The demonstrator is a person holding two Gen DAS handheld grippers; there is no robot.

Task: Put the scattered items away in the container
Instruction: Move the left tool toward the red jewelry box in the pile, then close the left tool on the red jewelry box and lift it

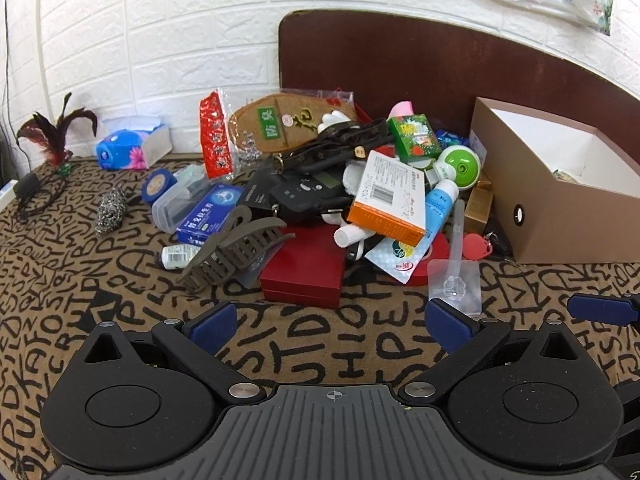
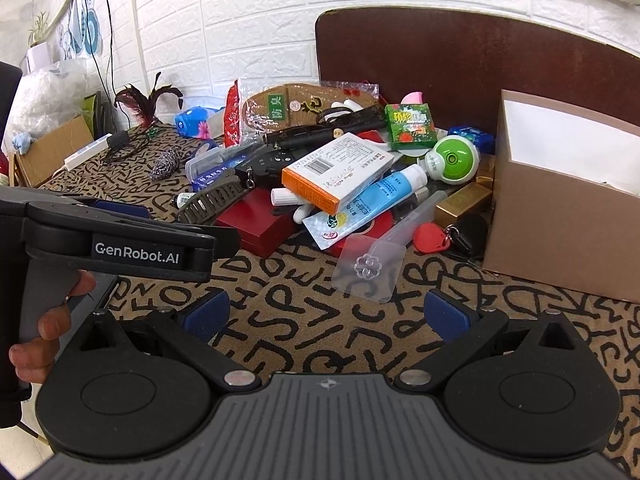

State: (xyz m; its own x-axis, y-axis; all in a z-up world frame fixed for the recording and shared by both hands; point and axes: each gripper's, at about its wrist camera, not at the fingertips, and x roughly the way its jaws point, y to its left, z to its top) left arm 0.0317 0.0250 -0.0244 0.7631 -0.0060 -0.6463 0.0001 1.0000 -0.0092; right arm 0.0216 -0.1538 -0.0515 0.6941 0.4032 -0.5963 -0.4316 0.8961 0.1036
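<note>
Both claws, left claw (image 1: 332,320) and right claw (image 2: 326,314), are hanging wide apart, empty; the clutter pile (image 1: 320,184) is sitting just ahead, cardboard box (image 2: 560,208) right of it.

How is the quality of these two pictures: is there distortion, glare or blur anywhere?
Left wrist view: strong fisheye bending, dark corners, the brown headboard edge curves; the pile is sharp, the light even, with soft shadows. Right wrist view: the same bending; the brick wall looks bright, nearly washed out at the top; the hand at the left edge is stretched; the clear hook sticker shows little glare.
</note>
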